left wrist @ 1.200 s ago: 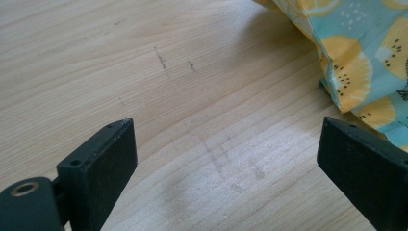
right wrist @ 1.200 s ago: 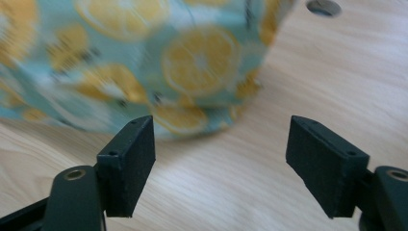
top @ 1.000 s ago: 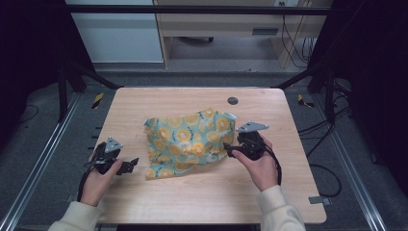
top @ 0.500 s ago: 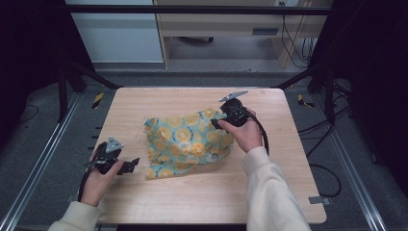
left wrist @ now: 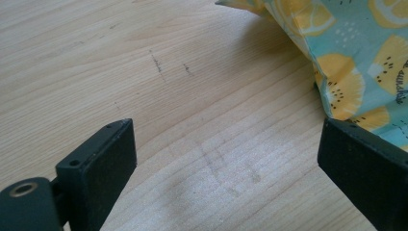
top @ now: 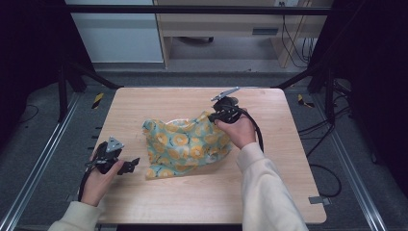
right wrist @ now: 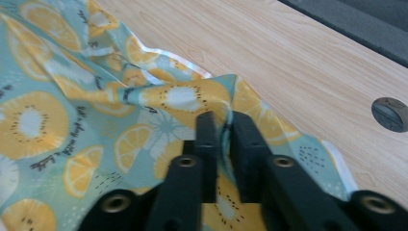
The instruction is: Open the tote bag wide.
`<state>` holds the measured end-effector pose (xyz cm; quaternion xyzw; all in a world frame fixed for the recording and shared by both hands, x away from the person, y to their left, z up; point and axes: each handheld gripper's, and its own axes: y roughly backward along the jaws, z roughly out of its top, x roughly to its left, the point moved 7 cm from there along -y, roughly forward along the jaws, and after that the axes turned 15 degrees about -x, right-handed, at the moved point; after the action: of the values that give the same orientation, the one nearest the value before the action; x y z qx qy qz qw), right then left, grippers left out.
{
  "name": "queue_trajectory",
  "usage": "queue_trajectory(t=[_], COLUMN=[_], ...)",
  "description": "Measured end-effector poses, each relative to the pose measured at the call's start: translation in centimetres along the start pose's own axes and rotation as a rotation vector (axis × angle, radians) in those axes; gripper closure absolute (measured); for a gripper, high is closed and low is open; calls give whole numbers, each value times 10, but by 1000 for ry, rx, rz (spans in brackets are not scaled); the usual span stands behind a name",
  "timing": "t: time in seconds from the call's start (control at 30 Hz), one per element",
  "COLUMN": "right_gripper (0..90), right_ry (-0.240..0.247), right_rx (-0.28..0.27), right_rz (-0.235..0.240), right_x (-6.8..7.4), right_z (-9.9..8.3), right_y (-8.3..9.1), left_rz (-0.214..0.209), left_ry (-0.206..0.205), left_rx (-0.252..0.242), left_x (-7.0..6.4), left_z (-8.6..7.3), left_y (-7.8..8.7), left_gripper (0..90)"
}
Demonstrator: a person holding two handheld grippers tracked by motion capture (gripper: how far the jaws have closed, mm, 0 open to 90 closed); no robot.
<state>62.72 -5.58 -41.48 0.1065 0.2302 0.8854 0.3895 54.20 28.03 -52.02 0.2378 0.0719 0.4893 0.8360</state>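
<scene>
Since the earlier pictures, the right gripper (top: pixel 215 114) had travelled from the cloth's 3 o'clock side up toward its 1 o'clock corner, carrying an edge of fabric with it, while the left gripper (top: pixel 126 166) had stayed put at the cloth's 8 o'clock side.

Going from largest to smallest: the counter (top: pixel 284 144) was a pale wooden top with most of its surface bare. The cloth (top: pixel 185 144), teal with yellow citrus slices, lay crumpled near the middle of the counter, its far right part lifted into a peak and its near left corner flat on the wood. The person's right hand (top: pixel 238 131) reached across the cloth's 2 o'clock edge. In the right gripper view the jaws stood nearly together, clamped on a raised fold of cloth (right wrist: pixel 144 115). In the left gripper view the jaws stood wide apart over bare wood, with the cloth's (left wrist: pixel 365 57) edge just beside the right-hand jaw but not between the two. A small dark round plug (right wrist: pixel 389 114) sat in the counter at the far edge.

Judging by this, the step in hand was spreading or straightening the cloth, with one corner caught and drawn outward. The next move probably called for the left gripper to close on the near left corner, so both could pull the fabric taut and lay it flat.
</scene>
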Motion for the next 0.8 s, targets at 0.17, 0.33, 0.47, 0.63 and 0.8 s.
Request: queue_trajectory(t=[0.17, 0.33, 0.47, 0.63, 0.8], right_gripper=[900, 900, 900, 900, 900], right_ry=[6, 44, 61, 83, 93], right_rx=[-21, -85, -117, -156, -201], right_rz=[25, 51, 68, 91, 126], right_x=[13, 30, 41, 55, 71], right_z=[3, 10, 8, 3, -4], right_y=[11, 37, 54, 76, 98], left_rz=[-3, -3, -2, -9, -4], left_ry=[-10, -15, -15, -11, -9], left_rx=[9, 15, 15, 23, 29], left_x=[-1, -1, -1, -2, -1], left_z=[-1, -1, -1, -2, -2], left_y=[0, 0, 0, 0, 0], left_gripper=[61, 61, 61, 61, 63])
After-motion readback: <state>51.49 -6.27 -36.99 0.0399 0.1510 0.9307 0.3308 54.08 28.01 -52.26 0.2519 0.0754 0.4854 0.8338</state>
